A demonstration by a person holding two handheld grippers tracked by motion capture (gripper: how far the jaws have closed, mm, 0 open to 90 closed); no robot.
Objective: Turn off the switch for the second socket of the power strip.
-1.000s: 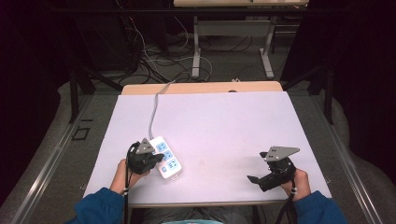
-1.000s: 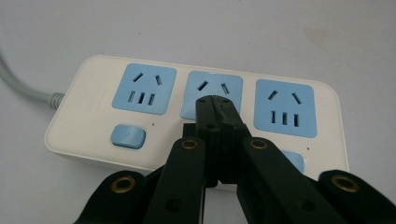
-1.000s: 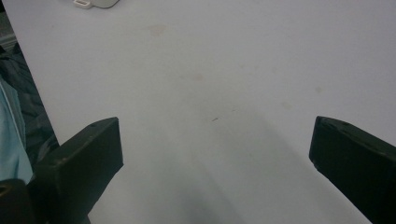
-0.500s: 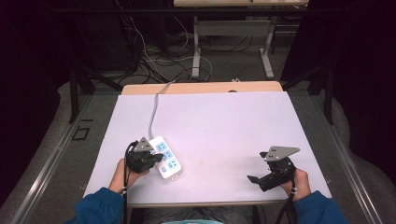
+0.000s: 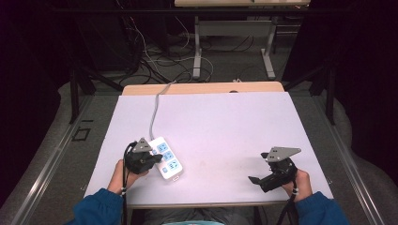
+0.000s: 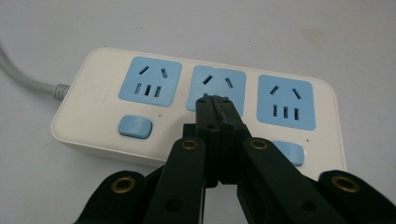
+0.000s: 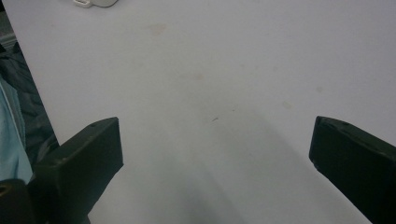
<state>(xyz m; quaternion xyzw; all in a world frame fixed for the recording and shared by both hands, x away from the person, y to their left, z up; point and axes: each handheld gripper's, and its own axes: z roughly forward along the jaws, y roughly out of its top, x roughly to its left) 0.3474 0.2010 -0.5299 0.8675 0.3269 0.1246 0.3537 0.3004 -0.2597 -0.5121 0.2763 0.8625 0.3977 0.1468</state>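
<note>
A white power strip (image 5: 168, 159) with three blue sockets and small blue buttons lies flat at the near left of the pale table (image 5: 225, 126). My left gripper (image 5: 154, 158) is at the strip's left side. In the left gripper view it is shut (image 6: 215, 100) with nothing between its jaws, and its tips are over the middle socket (image 6: 219, 83) of the power strip (image 6: 98, 98); I cannot tell whether they touch it. My right gripper (image 5: 257, 179) is held low at the near right, open (image 7: 215, 154), with bare table between its jaws.
The strip's grey cable (image 5: 153, 112) runs away over the table's far edge to the floor. A wooden board (image 5: 202, 87) lines that far edge. Beyond it are tangled cables and metal table legs (image 5: 197, 51). Blue sleeves (image 5: 101, 208) come in at the bottom.
</note>
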